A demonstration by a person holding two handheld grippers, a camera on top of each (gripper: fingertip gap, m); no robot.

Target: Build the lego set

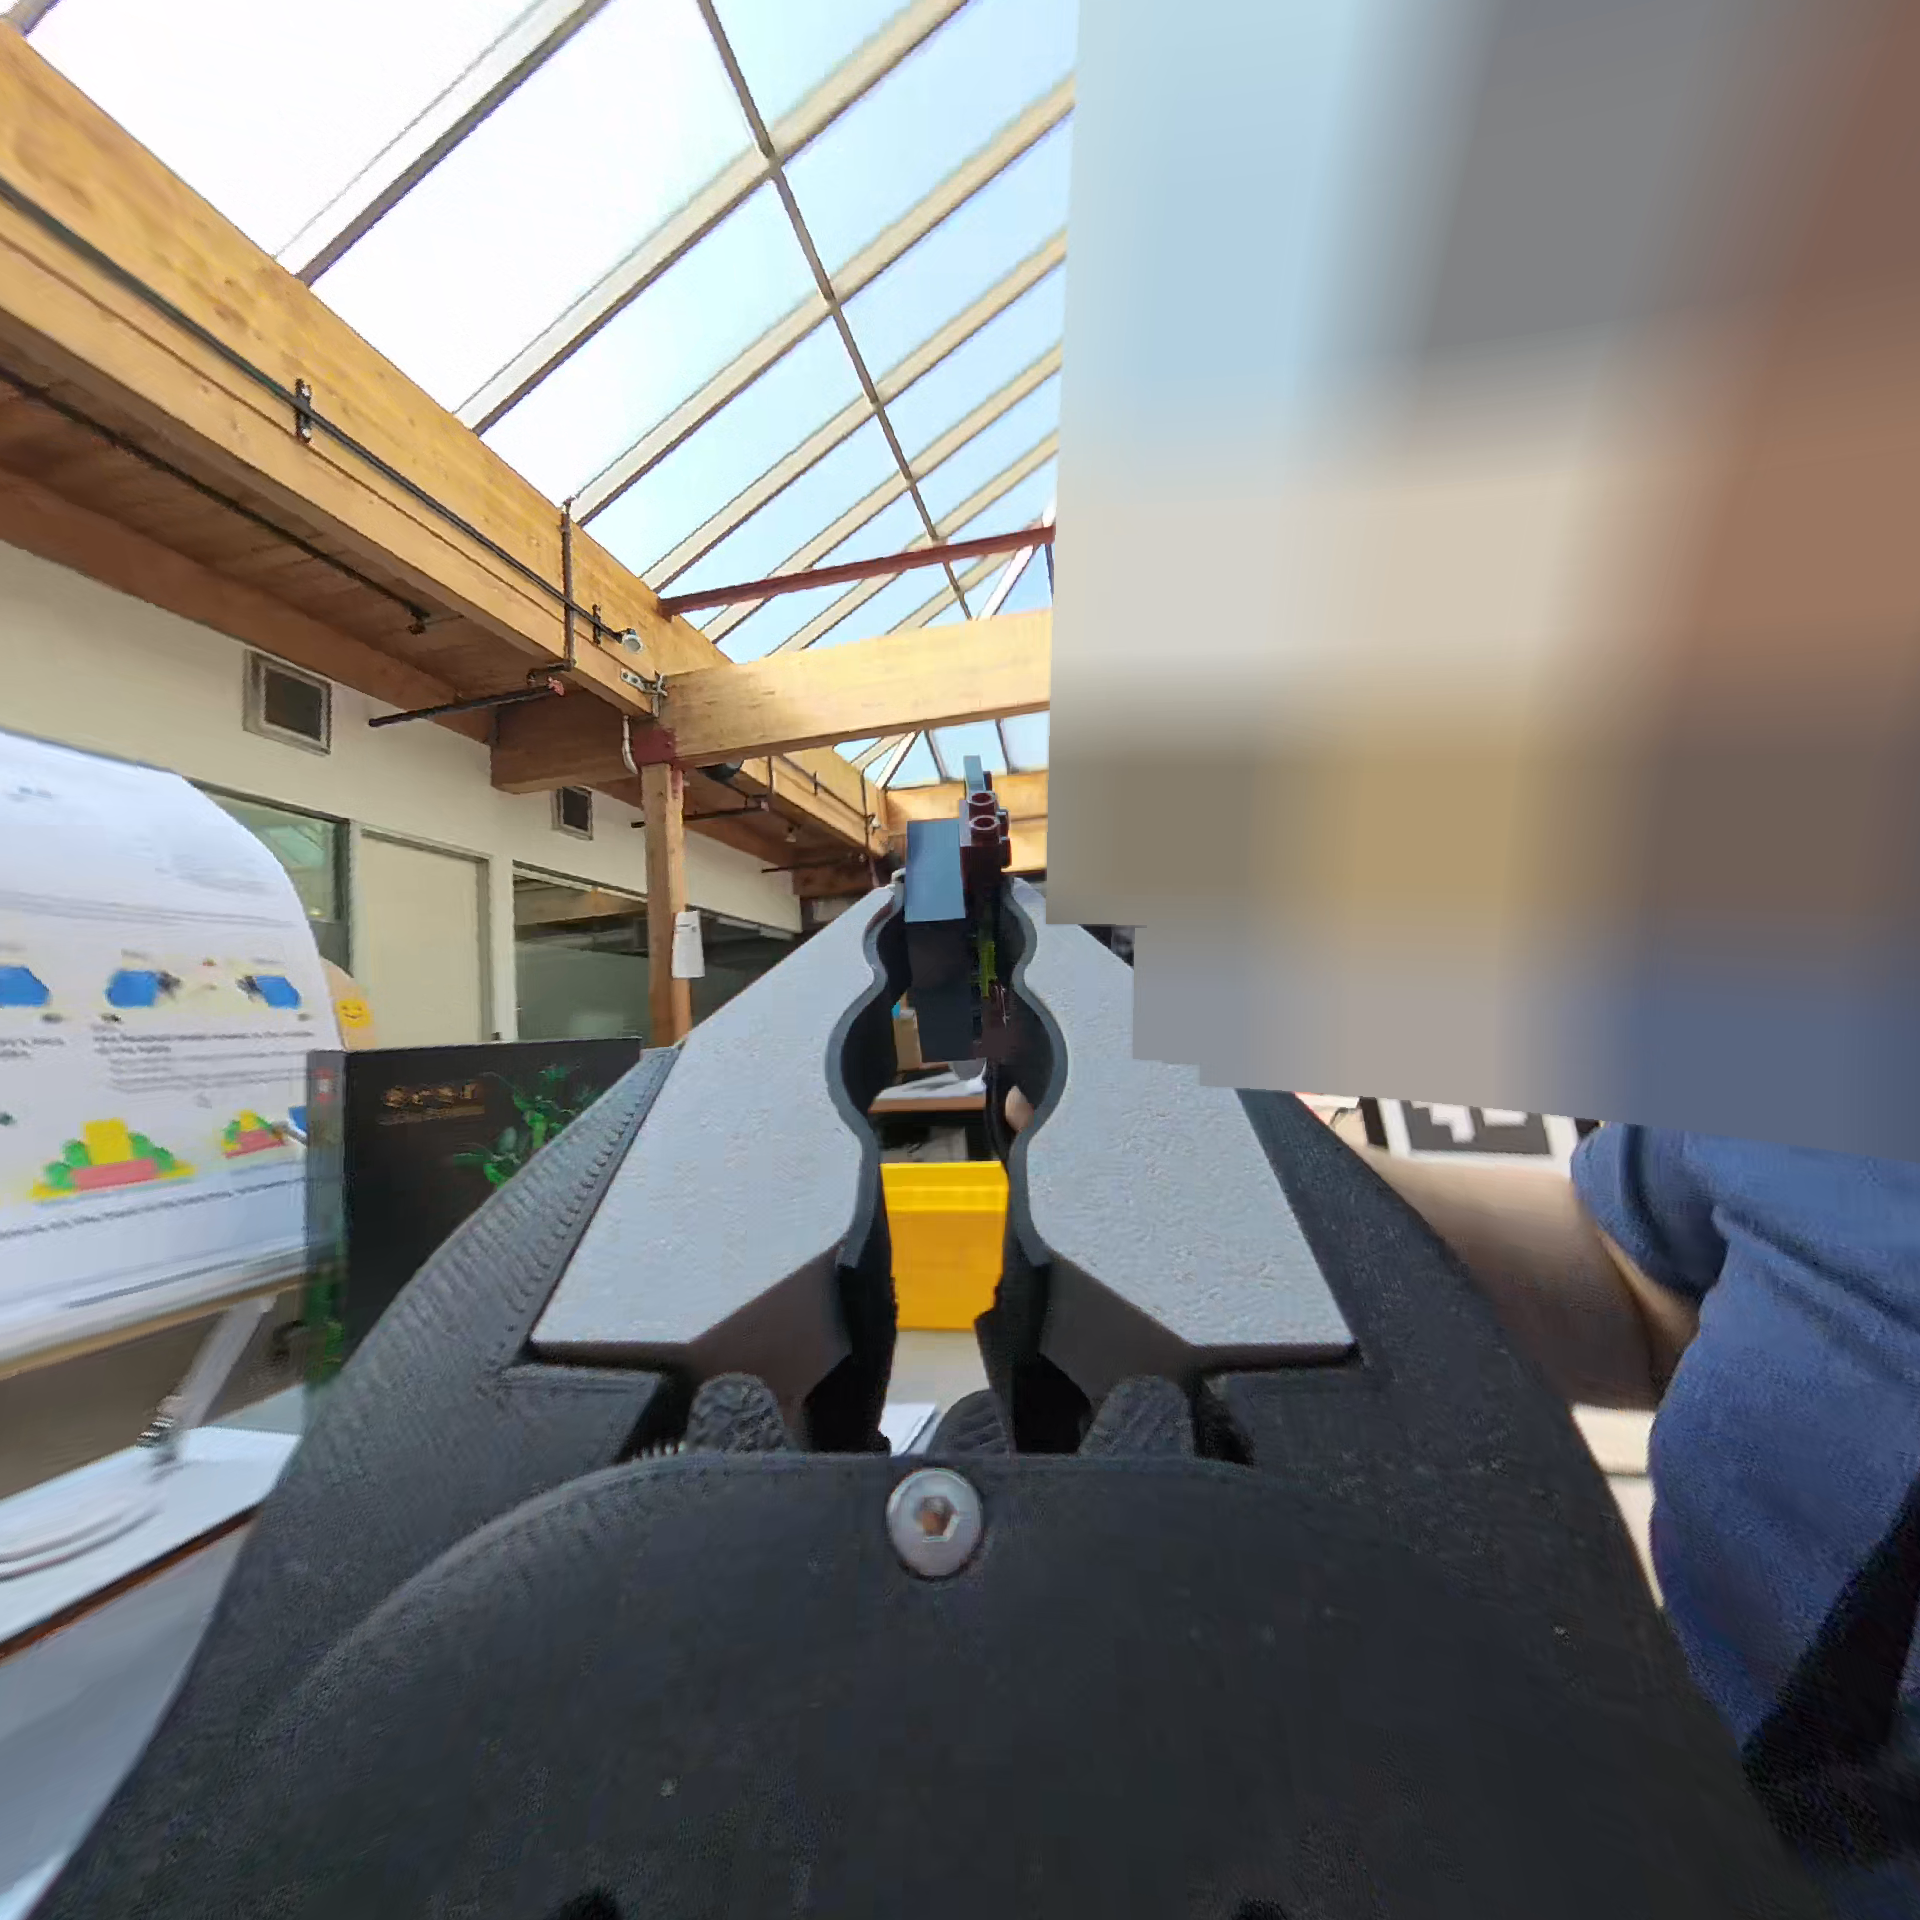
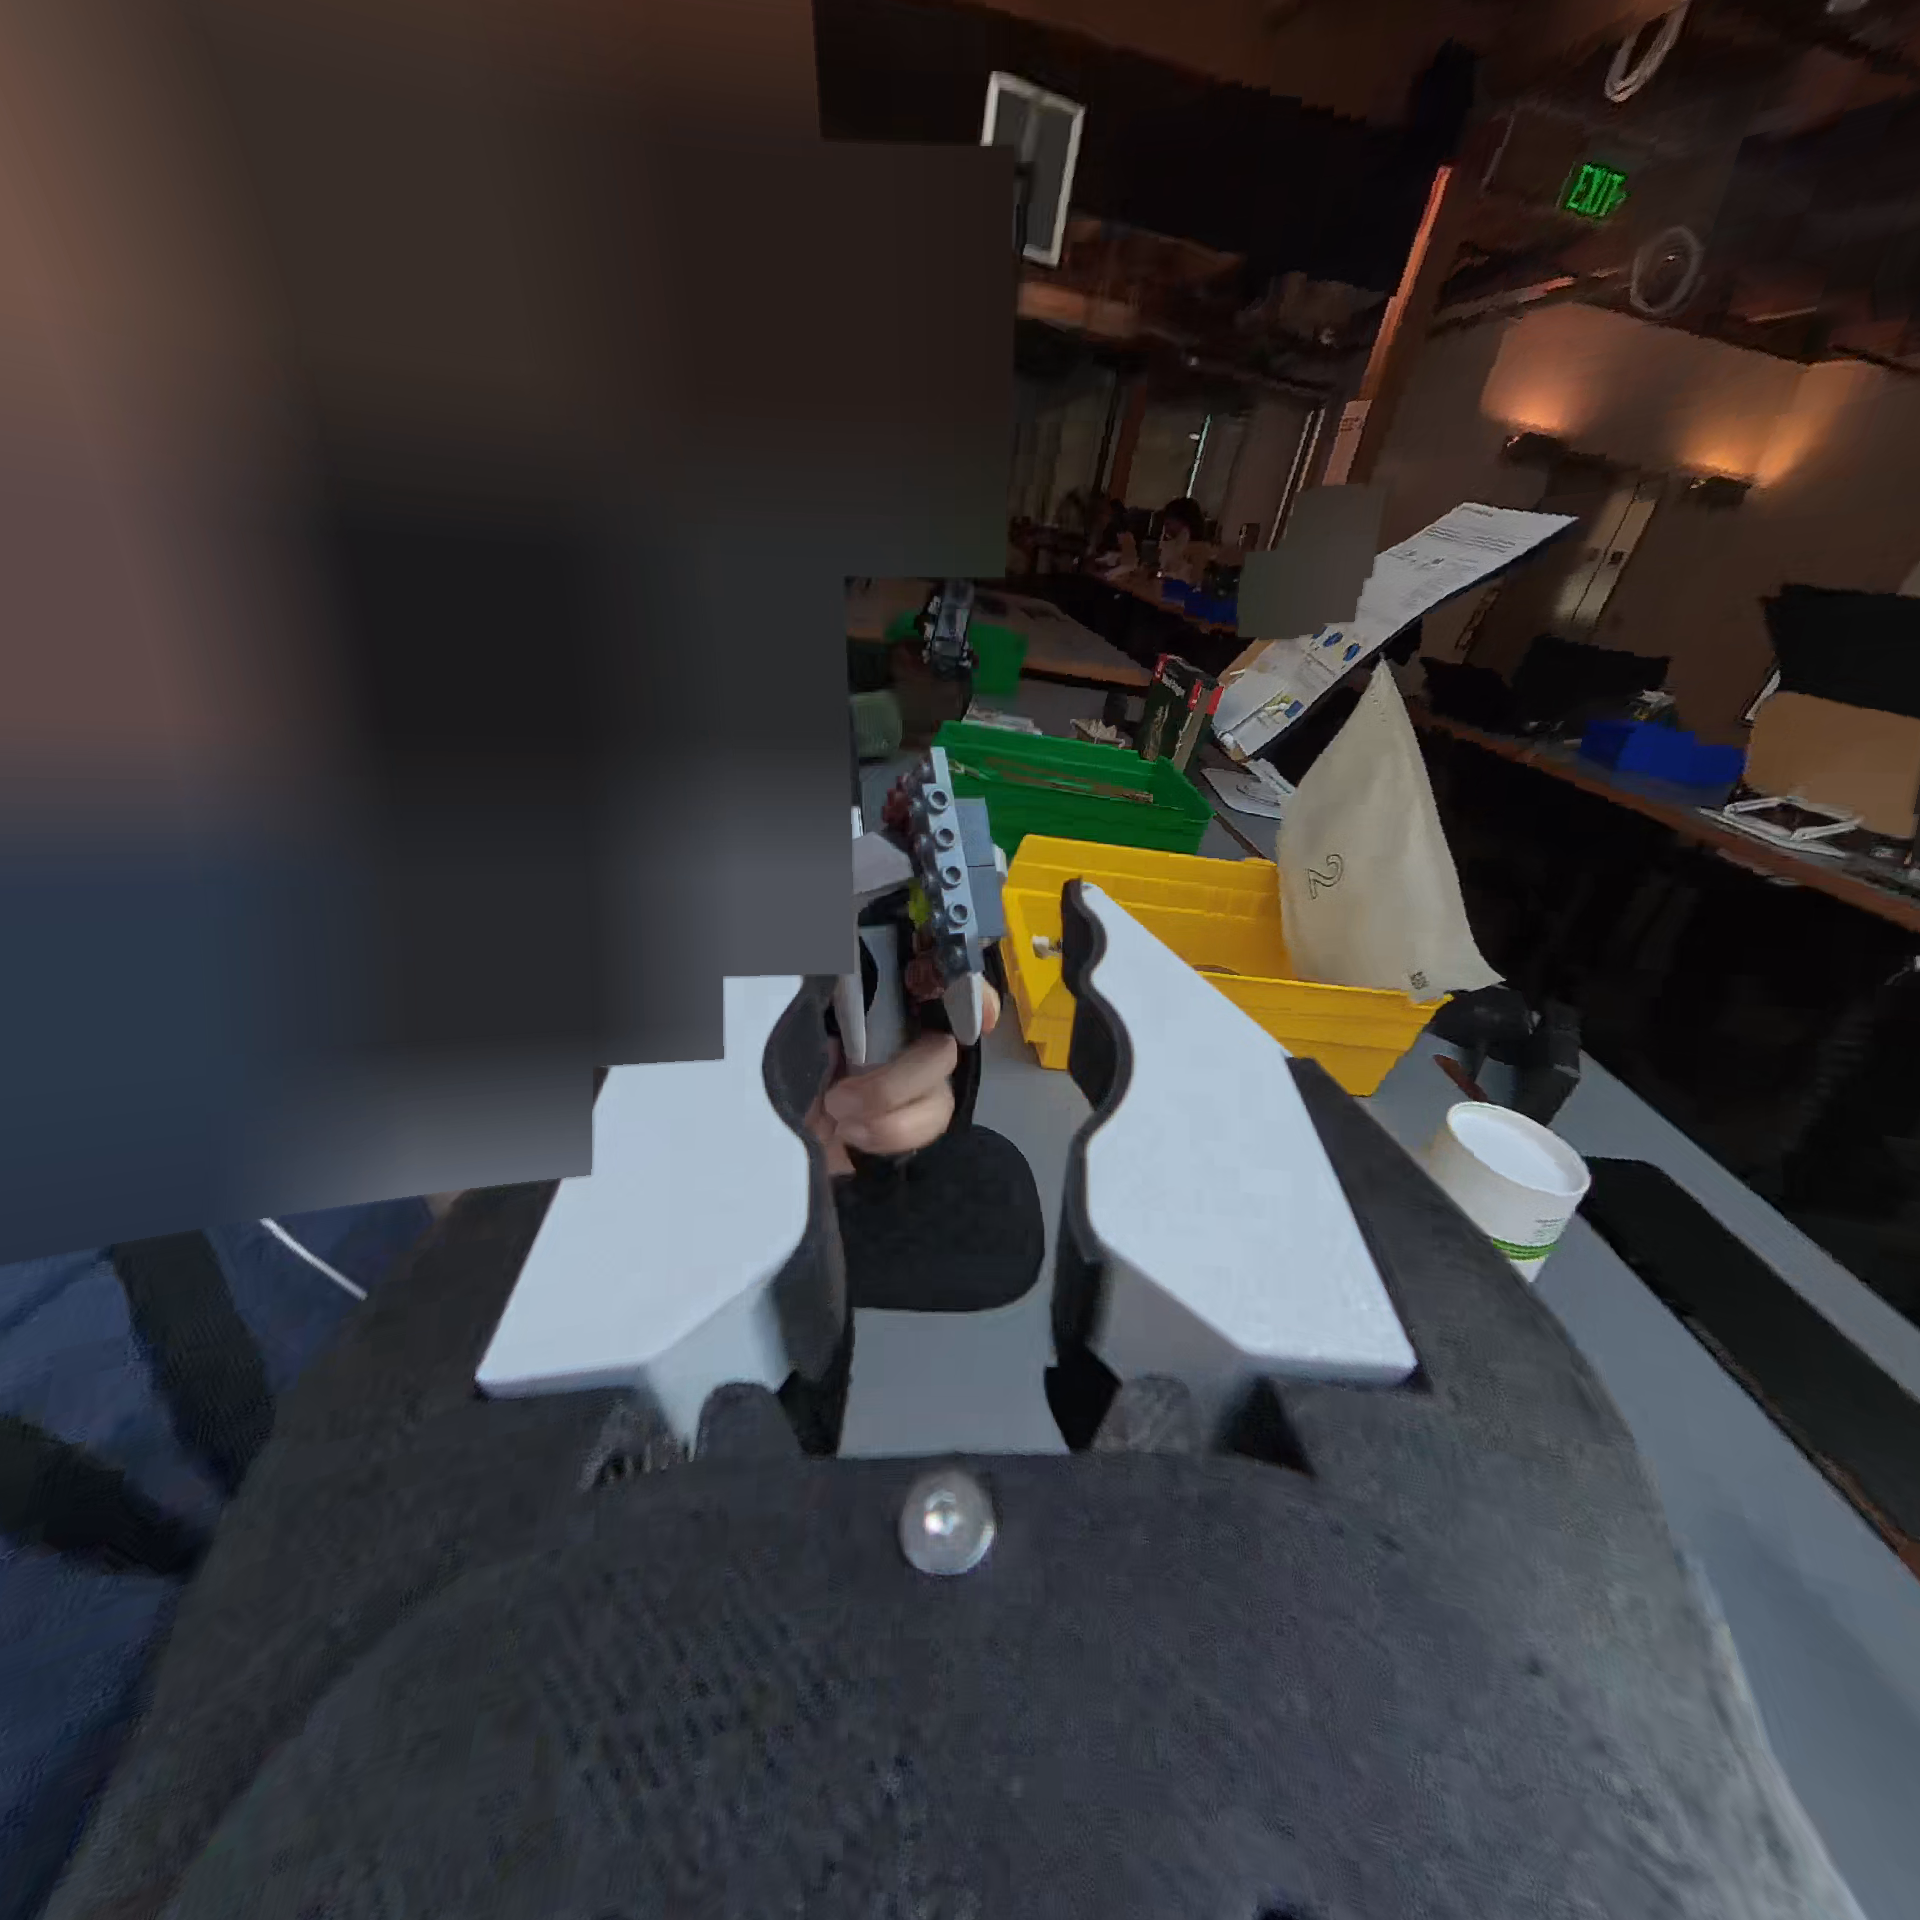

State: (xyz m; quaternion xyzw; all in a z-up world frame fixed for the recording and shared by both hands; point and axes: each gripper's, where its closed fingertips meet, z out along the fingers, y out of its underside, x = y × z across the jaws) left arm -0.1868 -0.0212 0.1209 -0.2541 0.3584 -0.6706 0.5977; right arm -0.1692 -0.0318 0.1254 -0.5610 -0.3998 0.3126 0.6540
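My left gripper [image 1: 951, 914] is shut on a small lego assembly [image 1: 956, 894] of dark blue-grey and dark red bricks, raised high and pointing up toward the skylight. The same assembly [image 2: 940, 883] shows in the right wrist view, studs of a grey plate facing out, held by the left gripper with a hand below it. My right gripper [image 2: 966, 914] is open and empty, just this side of the assembly, with the assembly seen between its fingers. Its left fingertip is hidden by a blurred patch.
A yellow bin [image 2: 1226, 966] and a green bin [image 2: 1070, 800] stand on the grey table [image 2: 1714, 1475]. A cream paper bag [image 2: 1371, 862] leans behind the yellow bin. A paper cup [image 2: 1507, 1184] stands at right. An instruction sheet on a stand [image 1: 145, 1039] and a dark lego box [image 1: 457, 1143] are at left. Both grippers' tips are close together, under 4 cm apart.
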